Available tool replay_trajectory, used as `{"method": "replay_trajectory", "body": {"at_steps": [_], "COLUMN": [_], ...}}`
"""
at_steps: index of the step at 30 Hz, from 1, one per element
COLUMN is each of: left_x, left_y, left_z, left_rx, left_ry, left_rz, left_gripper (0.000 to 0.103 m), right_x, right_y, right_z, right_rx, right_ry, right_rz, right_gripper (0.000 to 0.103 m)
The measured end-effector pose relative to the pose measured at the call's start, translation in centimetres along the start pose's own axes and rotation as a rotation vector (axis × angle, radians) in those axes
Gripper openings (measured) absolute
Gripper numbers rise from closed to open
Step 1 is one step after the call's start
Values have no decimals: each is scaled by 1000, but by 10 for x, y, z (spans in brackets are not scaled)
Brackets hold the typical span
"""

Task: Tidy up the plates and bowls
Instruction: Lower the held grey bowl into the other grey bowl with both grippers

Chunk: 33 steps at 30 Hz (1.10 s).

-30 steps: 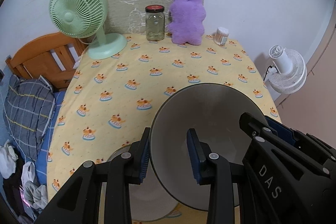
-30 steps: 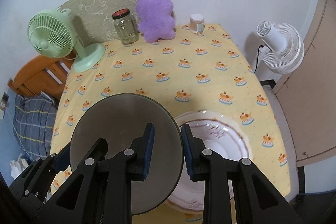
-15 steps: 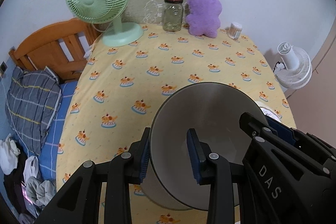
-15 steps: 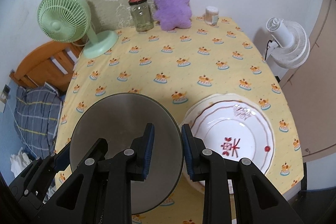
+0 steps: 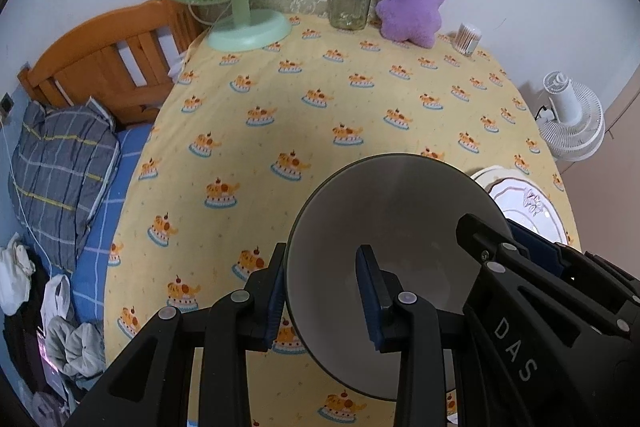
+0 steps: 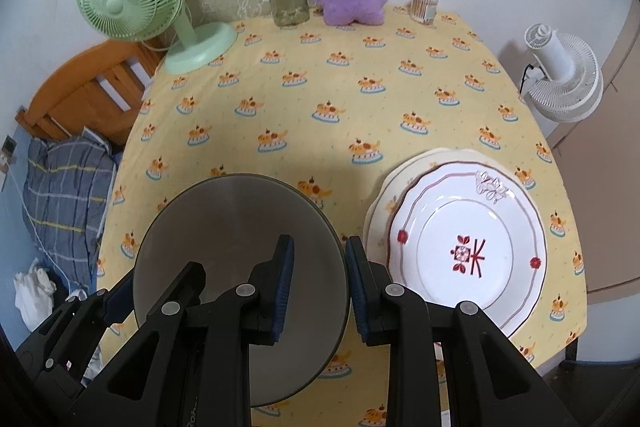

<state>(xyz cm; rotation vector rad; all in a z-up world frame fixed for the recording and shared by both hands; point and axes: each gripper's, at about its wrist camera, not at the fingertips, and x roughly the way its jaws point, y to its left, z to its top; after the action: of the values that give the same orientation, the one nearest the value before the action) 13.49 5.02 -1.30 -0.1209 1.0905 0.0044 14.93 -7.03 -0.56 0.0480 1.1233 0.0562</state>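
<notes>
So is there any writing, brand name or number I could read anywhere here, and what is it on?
"DAS": white letters on the black body of the right hand-held gripper, seen from the left wrist camera.
"Roh", cut off by the picture's edge: on the right gripper's own body, right wrist view.
Red mark at the centre of the white plate: more ornament than readable character.
Label on the small container: too small to read.

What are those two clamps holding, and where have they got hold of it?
Both hold one grey bowl by its rim: the left gripper on its left edge, the right gripper on its right edge.
</notes>
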Motion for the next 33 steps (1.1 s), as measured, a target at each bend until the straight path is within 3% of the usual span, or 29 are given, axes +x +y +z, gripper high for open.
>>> {"method": "replay_trajectory", "body": {"at_steps": [10,23,33], "left_x": [16,23,18], "left_y": [1,1,6], "left_z": [-10,-6,-12], "left_rx": [9,38,17], "left_ry": [52,50,63], "left_rz": [-5,12,-36], "left_gripper": [32,32,42], "right_x": [18,27,17], "right_y": [0,0,-1], "right_z": [-10,-8,-14], "right_rx": [8,0,-2], "right_ry": [52,50,49], "right_rz": [-14,-7,2], "right_gripper": [30,30,30]}}
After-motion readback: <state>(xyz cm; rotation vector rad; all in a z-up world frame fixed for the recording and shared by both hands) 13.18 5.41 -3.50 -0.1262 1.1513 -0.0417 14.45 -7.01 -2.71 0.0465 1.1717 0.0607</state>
